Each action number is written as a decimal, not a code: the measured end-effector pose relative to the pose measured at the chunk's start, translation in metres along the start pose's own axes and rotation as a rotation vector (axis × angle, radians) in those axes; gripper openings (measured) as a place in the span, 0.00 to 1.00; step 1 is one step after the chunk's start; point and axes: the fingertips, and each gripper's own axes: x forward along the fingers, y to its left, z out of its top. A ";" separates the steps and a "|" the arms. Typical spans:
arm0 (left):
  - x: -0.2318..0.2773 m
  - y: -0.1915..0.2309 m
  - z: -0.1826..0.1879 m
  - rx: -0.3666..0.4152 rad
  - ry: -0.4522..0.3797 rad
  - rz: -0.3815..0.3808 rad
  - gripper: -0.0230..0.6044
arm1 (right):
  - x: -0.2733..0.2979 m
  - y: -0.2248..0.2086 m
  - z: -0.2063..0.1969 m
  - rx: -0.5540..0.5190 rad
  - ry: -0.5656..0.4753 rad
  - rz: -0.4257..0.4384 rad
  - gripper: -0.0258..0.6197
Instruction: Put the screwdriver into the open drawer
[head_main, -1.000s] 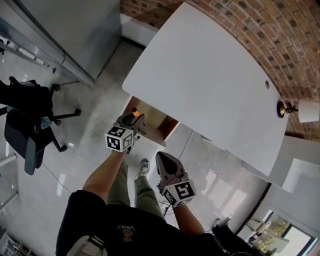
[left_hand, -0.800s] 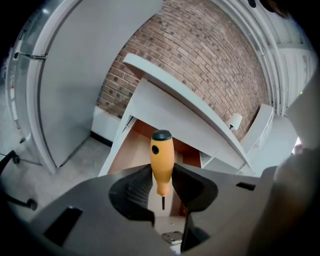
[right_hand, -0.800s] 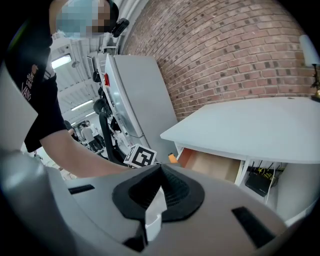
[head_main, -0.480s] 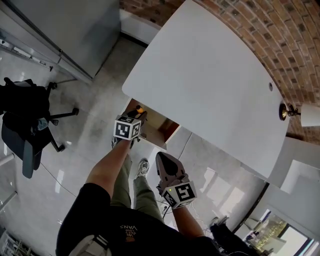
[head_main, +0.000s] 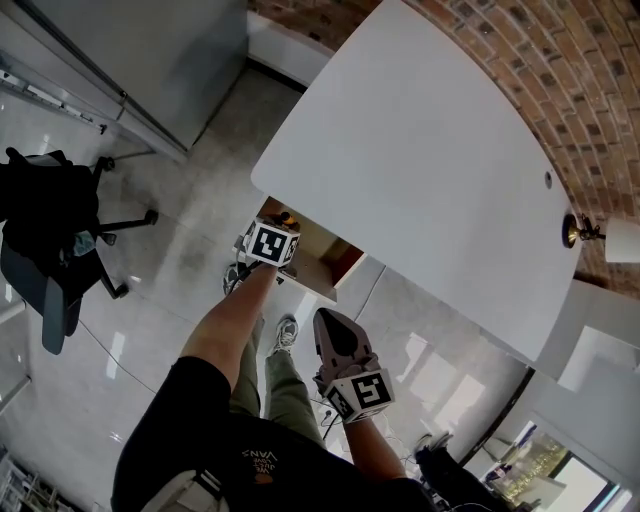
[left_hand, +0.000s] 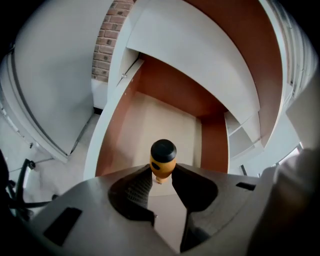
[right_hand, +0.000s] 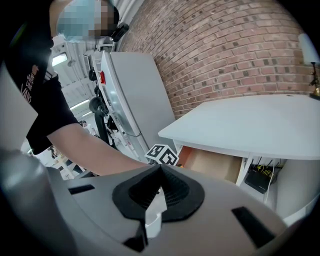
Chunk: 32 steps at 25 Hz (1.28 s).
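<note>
Screwdriver (left_hand: 163, 158) pinched in my left gripper (left_hand: 161, 176), held over the open drawer (left_hand: 165, 117), my right gripper (right_hand: 159, 172) pressed together, at 5 o'clock from my left one

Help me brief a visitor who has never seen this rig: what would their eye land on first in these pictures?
The orange, black-capped screwdriver stands out most, clamped in the left gripper jaws and aimed into the open drawer with its reddish-brown sides. Next comes the big white table over that drawer, set against a brick wall. The right gripper hangs back near the person's legs, jaws together and empty.
</note>
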 end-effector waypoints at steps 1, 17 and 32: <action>0.002 0.002 -0.002 0.010 0.026 0.016 0.23 | 0.001 0.000 0.000 0.000 -0.002 0.000 0.03; 0.020 0.018 -0.007 0.006 0.066 0.107 0.23 | 0.006 -0.011 -0.007 0.018 0.002 -0.022 0.03; 0.010 0.015 0.000 0.021 -0.008 0.096 0.23 | -0.001 -0.006 -0.008 0.012 0.006 -0.015 0.03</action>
